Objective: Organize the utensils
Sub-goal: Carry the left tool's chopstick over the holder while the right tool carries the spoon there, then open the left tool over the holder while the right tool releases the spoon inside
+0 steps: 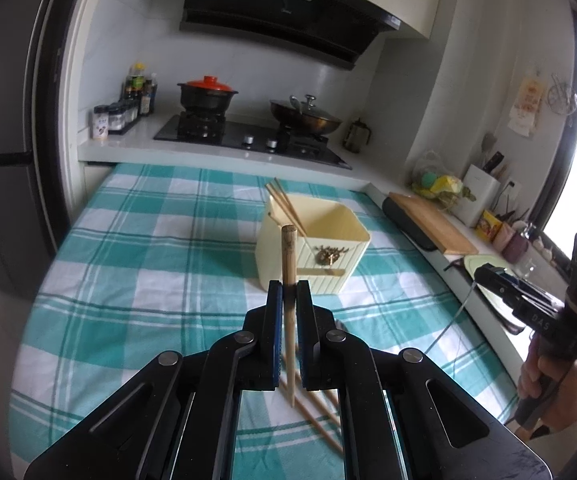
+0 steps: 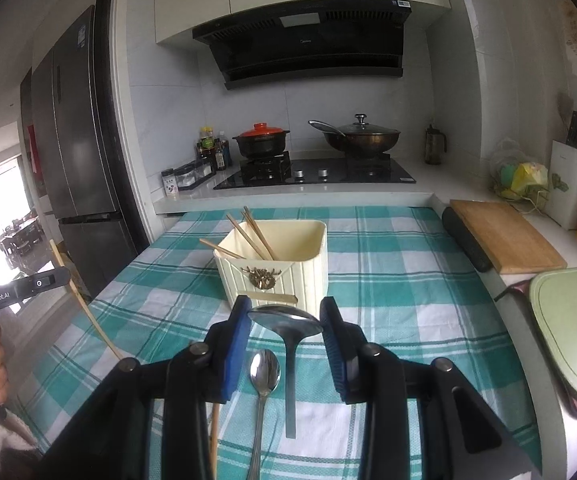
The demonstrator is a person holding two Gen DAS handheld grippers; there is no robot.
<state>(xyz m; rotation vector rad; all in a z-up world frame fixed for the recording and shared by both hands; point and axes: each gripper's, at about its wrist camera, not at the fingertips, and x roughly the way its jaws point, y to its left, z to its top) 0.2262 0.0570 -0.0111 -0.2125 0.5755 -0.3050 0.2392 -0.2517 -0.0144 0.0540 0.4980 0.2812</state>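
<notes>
Left fingers (image 1: 289, 294) clenched on upright chopstick (image 1: 288, 264), right fingers (image 2: 284, 322) grasping spoon (image 2: 286, 322) bowl

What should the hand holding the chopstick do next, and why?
Probably carry it forward over the cream holder and lower it in. The left gripper is shut on one chopstick, and other chopsticks already stand there.

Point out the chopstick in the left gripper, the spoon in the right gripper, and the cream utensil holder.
chopstick (image 1: 288, 264), left wrist view, on its upper shaft above the fingers.
spoon (image 2: 284, 320), right wrist view, on its bowl.
cream utensil holder (image 2: 308, 272), right wrist view, on its front wall.
</notes>
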